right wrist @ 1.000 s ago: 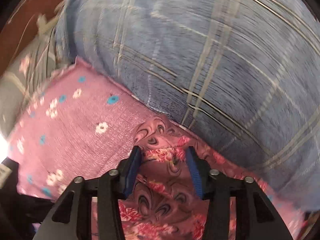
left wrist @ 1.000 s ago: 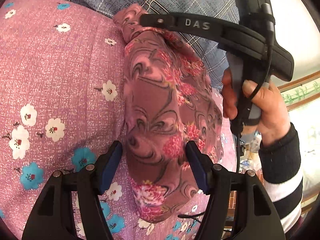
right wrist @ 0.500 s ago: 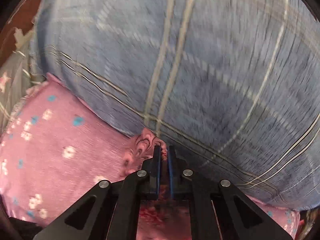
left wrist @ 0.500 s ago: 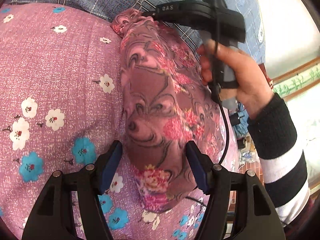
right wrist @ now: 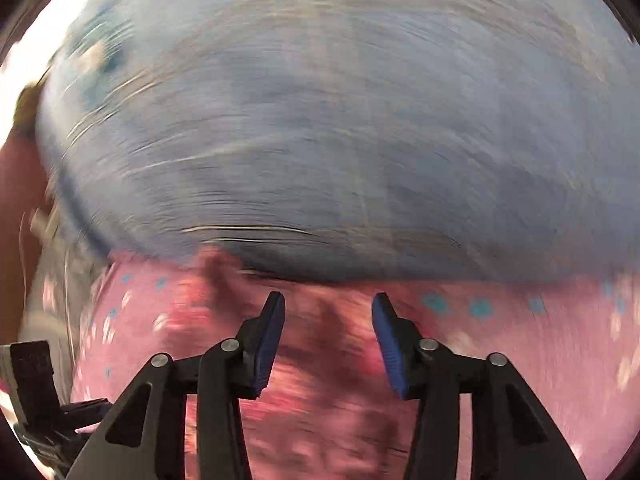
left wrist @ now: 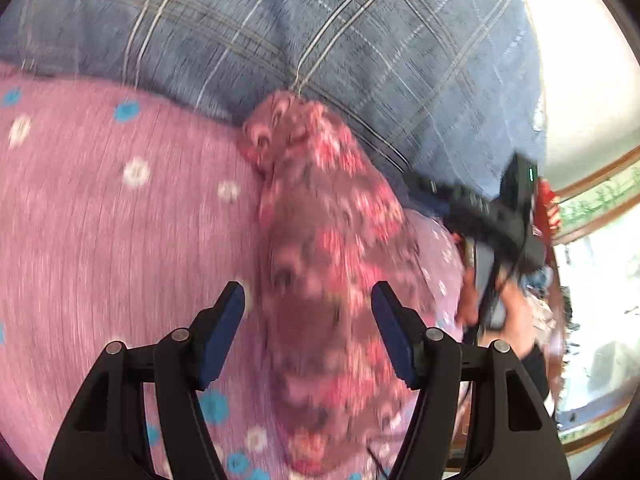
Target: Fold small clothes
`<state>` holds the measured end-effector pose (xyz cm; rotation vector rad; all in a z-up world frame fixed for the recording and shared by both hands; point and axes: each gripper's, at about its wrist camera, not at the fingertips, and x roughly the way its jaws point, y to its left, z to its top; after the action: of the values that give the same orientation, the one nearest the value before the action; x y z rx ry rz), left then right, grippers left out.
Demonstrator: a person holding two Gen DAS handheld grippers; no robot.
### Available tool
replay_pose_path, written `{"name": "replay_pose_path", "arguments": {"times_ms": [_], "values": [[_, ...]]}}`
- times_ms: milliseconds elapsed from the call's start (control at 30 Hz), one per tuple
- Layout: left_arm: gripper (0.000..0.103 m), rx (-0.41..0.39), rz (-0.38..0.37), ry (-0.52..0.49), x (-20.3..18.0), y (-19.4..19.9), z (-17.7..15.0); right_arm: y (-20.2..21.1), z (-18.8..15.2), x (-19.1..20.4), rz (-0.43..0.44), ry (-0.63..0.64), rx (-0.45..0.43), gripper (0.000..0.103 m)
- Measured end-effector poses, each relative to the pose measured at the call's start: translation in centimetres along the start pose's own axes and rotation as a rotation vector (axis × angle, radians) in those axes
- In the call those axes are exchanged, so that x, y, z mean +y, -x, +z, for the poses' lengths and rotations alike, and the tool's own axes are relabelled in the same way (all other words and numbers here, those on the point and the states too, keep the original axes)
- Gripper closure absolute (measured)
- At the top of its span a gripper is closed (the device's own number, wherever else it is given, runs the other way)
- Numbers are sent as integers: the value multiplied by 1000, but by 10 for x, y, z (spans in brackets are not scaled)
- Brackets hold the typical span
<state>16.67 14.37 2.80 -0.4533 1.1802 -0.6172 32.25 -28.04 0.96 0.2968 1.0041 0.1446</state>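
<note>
Cloth in dark red and brown, printed with pink flowers, is the small garment (left wrist: 320, 280) we are folding; it lies as a long narrow bundle on a pink sheet (left wrist: 120, 248) dotted with white and blue flowers. Its far end touches a blue plaid blanket (left wrist: 320, 40) that rises behind the sheet.

In the left wrist view, our left gripper (left wrist: 308, 324) hangs over the near half of the garment with its jaws spread wide, one on each side of the bundle and closed on nothing. Our right gripper (right wrist: 328, 332) has its jaws parted too, above the same printed cloth; that view is heavily blurred, so we cannot tell whether the pads touch the fabric.

From the left wrist camera we also see the right gripper's black body (left wrist: 492, 216) off to the right of the garment, with our right hand (left wrist: 508, 312) wrapped around its handle.

Beyond the bed's right edge the room is bright: a pale wall (left wrist: 580, 80), a wooden frame (left wrist: 592, 184) around a green-patterned strip, and some blurred clutter lower down.
</note>
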Motion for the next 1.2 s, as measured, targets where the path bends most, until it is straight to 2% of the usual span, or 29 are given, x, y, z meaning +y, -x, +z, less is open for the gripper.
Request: {"name": "replay_pose_path", "arguments": {"times_ms": [67, 167, 200, 233, 300, 333, 367, 400, 433, 467, 500, 533, 567, 600, 667, 733, 800, 833, 900, 967, 1100, 1200], "values": [[38, -2, 43, -9, -6, -11, 12, -10, -8, -26, 43, -129, 2, 54], [38, -7, 83, -8, -18, -22, 26, -33, -15, -39, 96, -196, 45, 55], [38, -11, 105, -15, -21, -24, 29, -39, -16, -36, 104, -186, 49, 65], [38, -17, 123, -21, -25, -25, 35, -42, -17, -32, 100, -163, 44, 96], [38, -32, 170, -36, -25, -28, 43, -28, -15, -20, 115, -92, -39, 97], [38, -26, 211, -45, -23, -34, 46, -17, -16, -19, 122, -91, -95, 97], [38, -12, 252, -48, -20, -42, 47, -6, -15, -32, 136, -142, -131, 98], [36, 12, 289, -42, -14, -52, 47, -9, -16, -41, 131, -187, -127, 98], [35, 38, 295, -26, -8, -61, 46, -18, -17, -51, 100, -212, -91, 99], [35, 55, 287, -6, -3, -66, 45, -33, -20, -55, 37, -214, -32, 99], [35, 55, 272, 17, 1, -65, 46, -41, -23, -58, 19, -213, 5, 98], [35, 49, 264, 23, 2, -59, 45, -41, -24, -61, 41, -226, 4, 98], [36, 41, 264, 18, 0, -53, 43, -28, -25, -64, 61, -252, -40, 97], [37, 27, 264, 4, -2, -43, 39, -16, -25, -66, 77, -257, -72, 91], [37, 0, 249, -24, -9, -30, 29, 9, -28, -60, 149, -217, -120, 91], [37, -16, 260, -57, -13, -25, 12, 29, -36, -49, 265, -153, -126, 90], [37, 6, 297, -79, -15, -34, -5, 22, -48, -24, 304, -108, -103, 86], [37, 27, 315, -79, -16, -42, -13, 15, -56, -18, 274, -76, -73, 84], [37, 42, 318, -62, -16, -49, -24, -10, -66, -17, 175, -60, 26, 87], [37, 34, 320, -61, -28, -43, -26, -5, -74, -18, 183, -101, -37, 87], [37, 36, 348, -93, -44, -40, -42, 31, -83, -25, 159, -124, -46, 83], [37, 31, 358, -103, -45, -36, -49, 51, -100, -24, 149, -113, -57, 73]]}}
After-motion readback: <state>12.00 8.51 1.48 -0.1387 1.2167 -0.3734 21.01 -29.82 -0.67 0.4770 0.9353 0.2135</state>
